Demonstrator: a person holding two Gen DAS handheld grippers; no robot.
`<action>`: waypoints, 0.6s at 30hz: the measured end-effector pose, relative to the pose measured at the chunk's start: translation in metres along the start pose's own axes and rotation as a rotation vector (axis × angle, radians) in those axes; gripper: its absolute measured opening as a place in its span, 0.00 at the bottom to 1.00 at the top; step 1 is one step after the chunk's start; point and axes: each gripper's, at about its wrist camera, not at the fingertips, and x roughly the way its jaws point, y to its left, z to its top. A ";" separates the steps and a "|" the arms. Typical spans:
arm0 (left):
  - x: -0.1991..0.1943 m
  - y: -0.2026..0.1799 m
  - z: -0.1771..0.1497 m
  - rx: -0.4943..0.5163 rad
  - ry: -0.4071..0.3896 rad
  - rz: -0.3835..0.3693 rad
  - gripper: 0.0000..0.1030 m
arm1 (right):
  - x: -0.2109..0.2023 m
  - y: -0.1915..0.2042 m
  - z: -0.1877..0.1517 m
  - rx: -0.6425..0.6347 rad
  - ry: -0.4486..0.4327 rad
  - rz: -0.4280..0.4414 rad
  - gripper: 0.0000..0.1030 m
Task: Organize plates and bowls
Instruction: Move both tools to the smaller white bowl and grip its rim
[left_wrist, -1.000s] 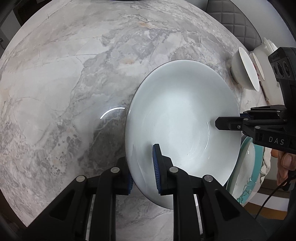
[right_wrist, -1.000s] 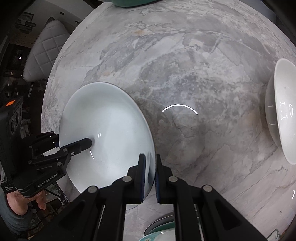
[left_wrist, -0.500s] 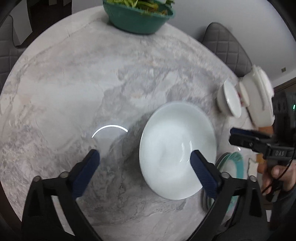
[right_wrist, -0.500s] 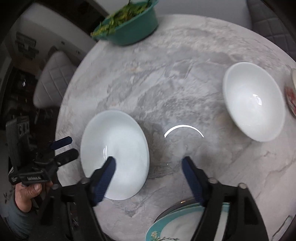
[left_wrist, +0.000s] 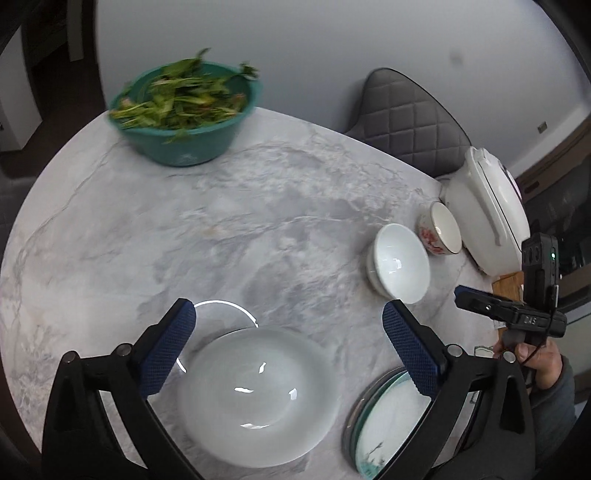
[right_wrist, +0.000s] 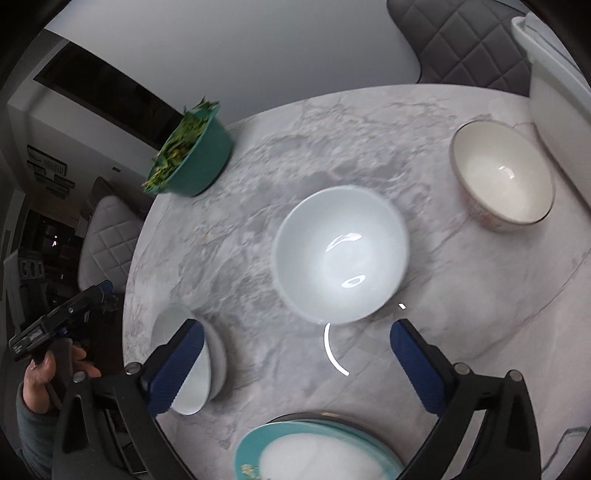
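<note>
Left claw is hanging wide apart, gripping nothing, over a shallow white bowl sitting on the tabletop. Right claw is still spreading, empty too. Deep white bowl at its 12, teal plates at 6, salad bowl around 10.
</note>
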 end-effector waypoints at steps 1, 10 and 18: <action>0.004 -0.012 0.002 0.009 0.008 0.003 1.00 | -0.002 -0.008 0.005 0.000 -0.002 -0.013 1.00; 0.105 -0.100 0.032 0.099 0.124 0.111 1.00 | 0.018 -0.067 0.033 0.047 0.050 -0.046 0.78; 0.173 -0.120 0.036 0.146 0.213 0.198 0.98 | 0.039 -0.085 0.041 0.066 0.091 -0.035 0.66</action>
